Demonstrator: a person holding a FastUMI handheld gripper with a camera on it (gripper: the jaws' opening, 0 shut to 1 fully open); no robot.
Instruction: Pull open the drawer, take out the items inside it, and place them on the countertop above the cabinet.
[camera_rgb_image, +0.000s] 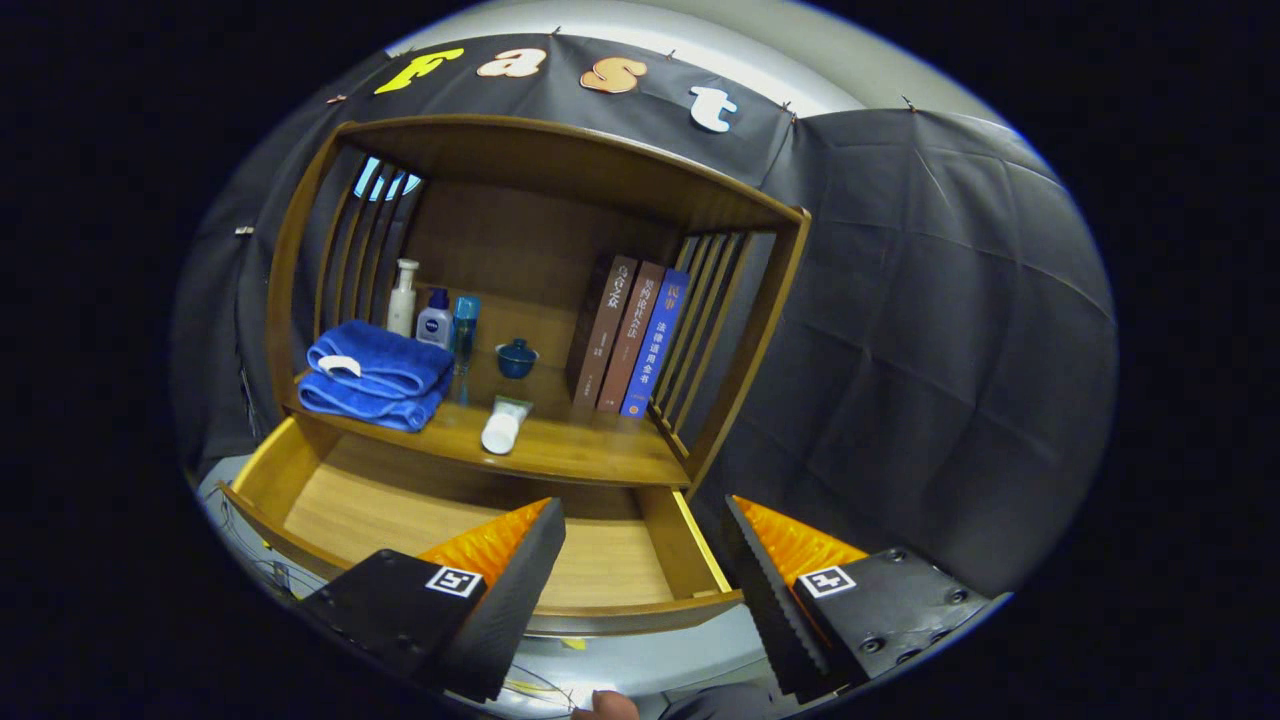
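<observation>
Tool (640, 520) spread wide, nothing between its fingers, poised above the pulled-out light wooden drawer (500, 525), whose pale floor lies bare. Beyond it, on the brown wooden surface (570, 455) of the cabinet: white squeeze tube (503, 425) lying near the front edge; folded blue towel (373, 374) at one side; three bottles (432, 312) behind the towel; small blue lidded cup (517, 357) further back; three upright books (630, 340) leaning beside the slatted side.
</observation>
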